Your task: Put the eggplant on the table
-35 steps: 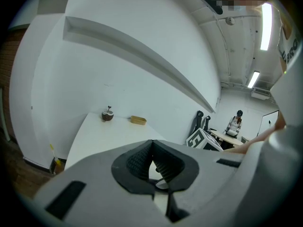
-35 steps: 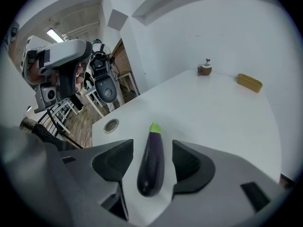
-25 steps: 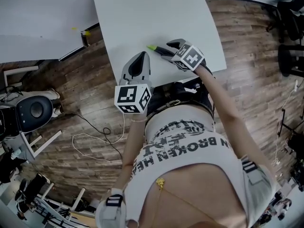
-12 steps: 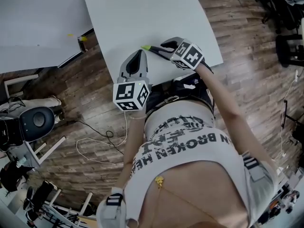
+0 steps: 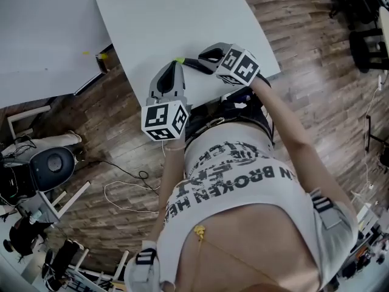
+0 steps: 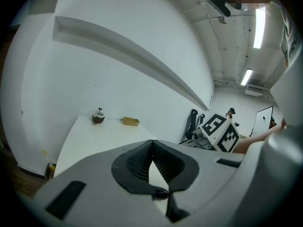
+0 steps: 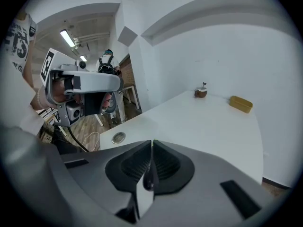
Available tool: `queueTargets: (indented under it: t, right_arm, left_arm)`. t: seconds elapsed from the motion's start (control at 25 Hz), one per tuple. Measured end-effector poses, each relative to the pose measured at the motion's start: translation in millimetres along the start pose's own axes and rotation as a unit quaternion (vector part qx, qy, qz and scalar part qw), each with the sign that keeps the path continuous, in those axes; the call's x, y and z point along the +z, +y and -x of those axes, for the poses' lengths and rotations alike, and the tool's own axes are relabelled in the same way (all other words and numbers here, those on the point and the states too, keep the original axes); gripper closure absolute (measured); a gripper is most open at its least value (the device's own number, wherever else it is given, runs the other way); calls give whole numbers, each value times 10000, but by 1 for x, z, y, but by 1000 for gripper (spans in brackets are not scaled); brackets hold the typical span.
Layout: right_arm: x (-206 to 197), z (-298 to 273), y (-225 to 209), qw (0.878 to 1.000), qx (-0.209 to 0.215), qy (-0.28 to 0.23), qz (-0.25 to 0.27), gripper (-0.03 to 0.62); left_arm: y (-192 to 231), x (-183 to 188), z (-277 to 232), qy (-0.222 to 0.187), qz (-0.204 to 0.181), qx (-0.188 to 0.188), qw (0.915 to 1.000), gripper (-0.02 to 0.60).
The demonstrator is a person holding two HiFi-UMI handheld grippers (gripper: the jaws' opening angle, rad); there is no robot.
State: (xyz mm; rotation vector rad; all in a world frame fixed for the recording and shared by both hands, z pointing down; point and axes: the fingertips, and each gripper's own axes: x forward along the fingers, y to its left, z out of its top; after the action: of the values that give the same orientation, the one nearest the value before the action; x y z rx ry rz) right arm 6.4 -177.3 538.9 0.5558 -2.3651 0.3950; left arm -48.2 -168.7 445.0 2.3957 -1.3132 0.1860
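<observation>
The eggplant (image 5: 191, 62), dark with a green stem (image 5: 180, 59), lies on the white table (image 5: 176, 17) near its front edge. My right gripper (image 5: 202, 55) hovers just right of the eggplant's dark end. Its jaws are closing to shut and nothing is between them in the right gripper view (image 7: 152, 144). The eggplant is hidden under the gripper body in that view. My left gripper (image 5: 177, 67) points over the table edge just left of the stem. It is shut and empty in the left gripper view (image 6: 151, 144).
A small brown round object (image 6: 98, 117) and a tan block (image 6: 131, 121) sit at the table's far end. A round grommet (image 7: 118, 137) marks the near corner. Another white table (image 5: 42, 41) stands left. A chair (image 5: 51, 163) and cables (image 5: 127, 187) are on the wooden floor.
My right gripper has lifted and drawn slightly right, off the eggplant, which stays on the table. Its jaws have come together. The left gripper has barely moved.
</observation>
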Motion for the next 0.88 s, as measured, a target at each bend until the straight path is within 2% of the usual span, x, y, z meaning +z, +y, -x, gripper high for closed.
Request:
queueTargets:
  t: [0.2, 0.56, 0.88]
  right_arm:
    - [15, 18, 4, 9994, 24, -335, -20, 577]
    - [54, 52, 12, 9925, -188, -1200, 144, 586]
    - [77, 88, 22, 9829, -312, -1806, 187, 586]
  left_arm:
    - [-8, 2, -1, 2, -50, -38, 10000, 594]
    - [-20, 15, 3, -174, -74, -144, 9997, 594]
    - [-44, 33, 5, -396, -378, -276, 9981, 594]
